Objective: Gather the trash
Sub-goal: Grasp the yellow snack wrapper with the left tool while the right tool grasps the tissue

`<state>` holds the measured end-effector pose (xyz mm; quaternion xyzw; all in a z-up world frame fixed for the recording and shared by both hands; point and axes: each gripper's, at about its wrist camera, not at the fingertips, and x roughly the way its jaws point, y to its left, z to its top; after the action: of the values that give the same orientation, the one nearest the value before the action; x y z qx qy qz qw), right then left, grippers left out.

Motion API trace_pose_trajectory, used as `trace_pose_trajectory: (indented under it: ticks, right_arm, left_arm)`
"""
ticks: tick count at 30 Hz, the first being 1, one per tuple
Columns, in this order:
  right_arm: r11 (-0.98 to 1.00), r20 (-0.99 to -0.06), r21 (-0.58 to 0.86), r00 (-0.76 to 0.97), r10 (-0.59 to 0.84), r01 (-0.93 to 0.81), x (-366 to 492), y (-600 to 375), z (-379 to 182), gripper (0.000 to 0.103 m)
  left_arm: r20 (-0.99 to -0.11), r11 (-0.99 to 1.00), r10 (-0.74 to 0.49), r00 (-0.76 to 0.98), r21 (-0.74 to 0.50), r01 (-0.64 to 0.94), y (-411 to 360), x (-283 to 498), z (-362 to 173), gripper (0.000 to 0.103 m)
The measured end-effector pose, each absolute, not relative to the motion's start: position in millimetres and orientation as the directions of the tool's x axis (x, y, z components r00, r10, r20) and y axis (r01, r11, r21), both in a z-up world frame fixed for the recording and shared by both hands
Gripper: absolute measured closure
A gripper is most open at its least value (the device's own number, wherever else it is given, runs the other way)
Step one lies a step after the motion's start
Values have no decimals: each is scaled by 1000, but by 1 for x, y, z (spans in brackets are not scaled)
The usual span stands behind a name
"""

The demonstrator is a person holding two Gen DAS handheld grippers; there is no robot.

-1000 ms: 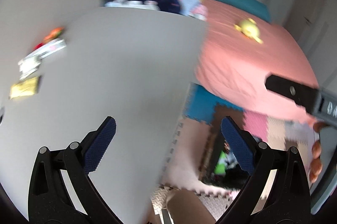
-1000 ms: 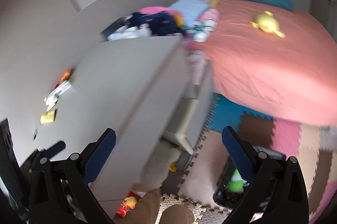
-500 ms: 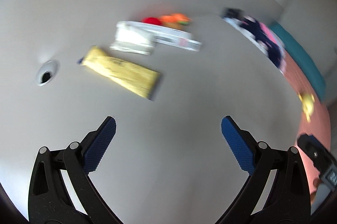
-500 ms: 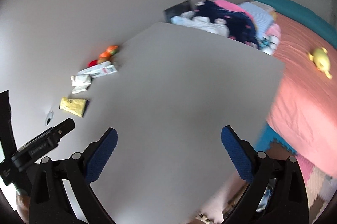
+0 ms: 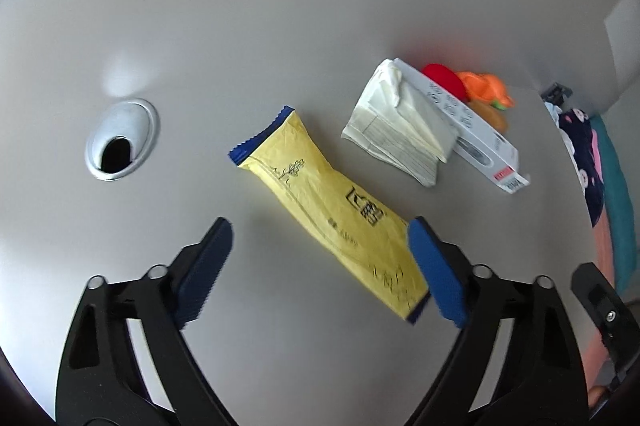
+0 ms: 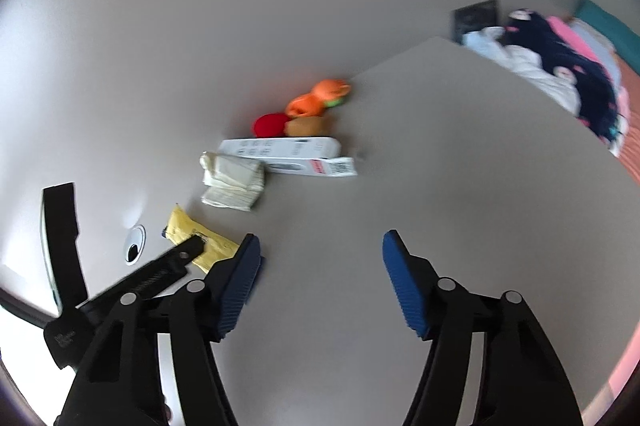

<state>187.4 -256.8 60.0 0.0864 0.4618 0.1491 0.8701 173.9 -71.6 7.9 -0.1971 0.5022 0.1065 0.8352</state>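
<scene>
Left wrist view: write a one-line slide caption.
Open left gripper straddles a yellow wrapper on the grey desk.

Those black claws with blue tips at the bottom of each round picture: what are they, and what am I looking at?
Each is a hand-held gripper that a person carries, with a wide-angle camera looking along its fingers. One picture is from the left hand-held gripper, the other from the right hand-held gripper. Both look down on a grey desk. On it lie a yellow wrapper, folded paper, a white box and some toy fruit. Both grippers' jaws have just been closing; neither holds anything, though the left straddles the wrapper's near end.
</scene>
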Motion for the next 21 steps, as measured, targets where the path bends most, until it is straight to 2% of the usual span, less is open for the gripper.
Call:
trace_pose_trajectory:
  ticks: [4,5,7,8,11,15,21]
  right_arm:
    - [929,-780,294,505,370,-226,208,-237,55,39]
    - [926,-781,294,498,377,-239,214,-230,54,39]
    - [919,-784,295,483,390,-262,221,-221,53,39]
    - [914,-787,299,471,398,-273,226,-215,51,39]
    - [899,-800,322,423,425,-295,240,-199,42,39]
    - [881,-803,390,370,468,-268,258,-188,24,39]
    - [870,-788,431,371,492,-240,273,-179,8,39]
  left_arm:
    - [-878,904,-10,479,-213,-370,-71,183,5,25]
    - [-875,906,-9,484,-211,-366,-71,185,6,29]
    - [-865,918,1,502,-199,-344,-70,186,7,45]
    - [-857,927,-8,515,-200,-318,-69,187,8,57]
    - [-845,944,-49,533,-213,-251,-57,184,9,77]
    - [-835,952,-81,544,-227,-206,-37,177,12,82]
    - [-827,953,-103,552,-241,-182,-20,165,12,82]
